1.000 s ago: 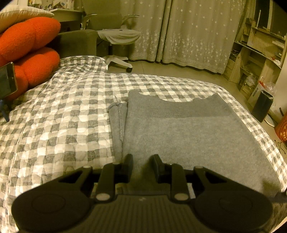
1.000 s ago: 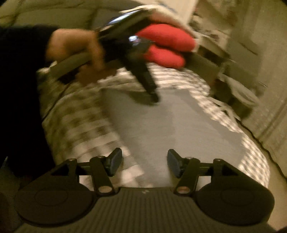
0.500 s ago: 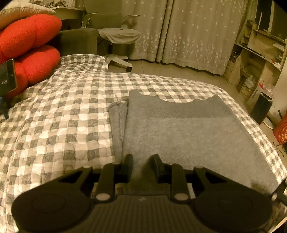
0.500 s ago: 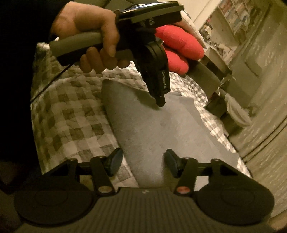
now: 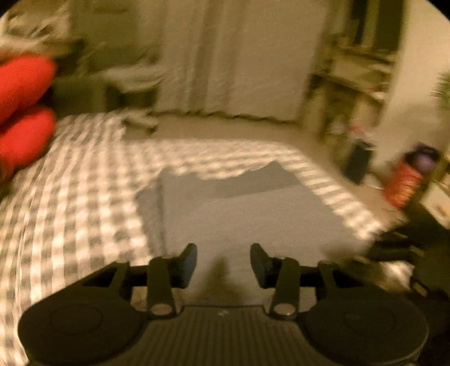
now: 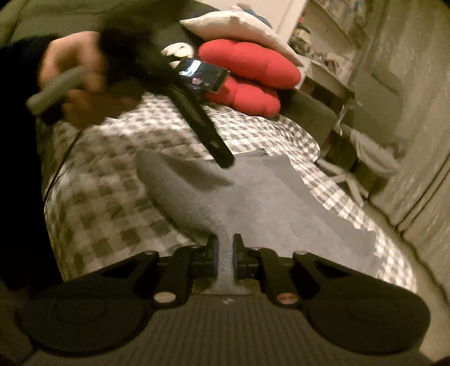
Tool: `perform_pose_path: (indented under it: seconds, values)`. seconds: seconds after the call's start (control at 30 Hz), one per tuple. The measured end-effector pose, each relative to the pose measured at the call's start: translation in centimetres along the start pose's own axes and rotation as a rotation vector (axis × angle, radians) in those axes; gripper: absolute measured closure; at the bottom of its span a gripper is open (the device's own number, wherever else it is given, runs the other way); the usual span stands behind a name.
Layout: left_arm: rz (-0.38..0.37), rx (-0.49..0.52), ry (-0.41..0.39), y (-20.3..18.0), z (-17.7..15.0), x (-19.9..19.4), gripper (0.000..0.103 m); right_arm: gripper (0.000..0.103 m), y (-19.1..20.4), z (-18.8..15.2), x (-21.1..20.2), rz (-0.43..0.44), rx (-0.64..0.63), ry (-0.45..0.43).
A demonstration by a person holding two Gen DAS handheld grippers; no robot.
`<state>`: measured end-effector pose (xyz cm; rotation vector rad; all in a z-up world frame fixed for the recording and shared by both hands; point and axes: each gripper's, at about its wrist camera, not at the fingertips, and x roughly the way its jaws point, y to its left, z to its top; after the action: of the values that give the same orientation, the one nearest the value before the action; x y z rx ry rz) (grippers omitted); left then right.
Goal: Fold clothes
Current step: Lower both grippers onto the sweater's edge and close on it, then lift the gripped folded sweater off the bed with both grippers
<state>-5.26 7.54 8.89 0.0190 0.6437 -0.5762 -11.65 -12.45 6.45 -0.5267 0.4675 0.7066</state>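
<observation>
The grey knitted garment (image 6: 270, 197) lies flat on the grey-and-white checked bed cover (image 6: 112, 202), filling the centre of the right wrist view and the centre of the left wrist view (image 5: 239, 214).

Right gripper (image 6: 225, 253), bottom centre of the right wrist view: the jaws are closing, and both pads press on a raised ridge of the garment's near edge. The pinched cloth stands up between the fingers (image 6: 212, 257) and runs away toward the upper left of the frame as a lifted fold.

Left gripper (image 5: 223, 263), bottom centre of the left wrist view: the jaws are opening. The fingers stand apart above the garment's near edge, and no cloth is between them. This view is heavily blurred.

In the right wrist view, the left gripper (image 6: 225, 160) appears as a dark bar slanting down from the upper left, its tip just over the garment's far part. The person's hand (image 6: 73, 81) holds its grey handle at upper left, blurred.

A red puffy cushion (image 6: 247, 78) sits at upper centre beyond the bed cover, with a pale pillow (image 6: 239, 25) resting on top of it. Pale curtains (image 5: 239, 62) hang across the top of the left wrist view.
</observation>
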Motion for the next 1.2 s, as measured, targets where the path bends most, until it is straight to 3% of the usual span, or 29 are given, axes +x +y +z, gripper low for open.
perform_pose_path:
  seconds: [0.1, 0.3, 0.37, 0.57, 0.63, 0.73, 0.8, 0.9, 1.2]
  values:
    - [-0.058, 0.068, -0.066, -0.4, -0.1, -2.1, 0.048, 0.093, -1.2, 0.6, 0.2, 0.021, 0.07, -0.006]
    - [-0.153, 0.24, -0.073, -3.3, -1.2, -2.5, 0.045, 0.093, -2.4, 1.2, 0.8, 0.045, 0.136, 0.008]
    - [-0.145, 0.312, -0.055, -4.4, -1.7, -2.1, 0.044, 0.093, -2.6, 1.4, 1.0, 0.052, 0.142, 0.011]
    - [-0.028, 0.471, 0.023, -6.1, -3.4, -0.4, 0.045, 0.093, -3.0, 1.3, 0.8, 0.053, 0.147, 0.001]
    - [0.008, 0.474, 0.044, -6.0, -3.4, 0.1, 0.069, 0.093, -2.9, 1.3, 0.8, 0.054, 0.141, -0.002]
    - [0.011, 0.431, 0.062, -5.2, -2.9, 0.2, 0.084, 0.093, -2.6, 1.0, 0.7, 0.057, 0.124, -0.002]
    - [0.007, 0.413, 0.059, -4.8, -2.7, 0.0, 0.087, 0.091, -2.3, 0.8, 0.5, 0.055, 0.099, -0.004]
    - [0.01, 0.406, 0.061, -4.8, -2.6, 0.0, 0.088, 0.072, -1.7, 0.2, -0.1, 0.028, 0.047, -0.002]
    - [0.015, 0.355, 0.059, -4.1, -2.0, 0.2, 0.088, 0.067, -1.6, -3.0, -2.6, -0.046, -0.031, 0.056]
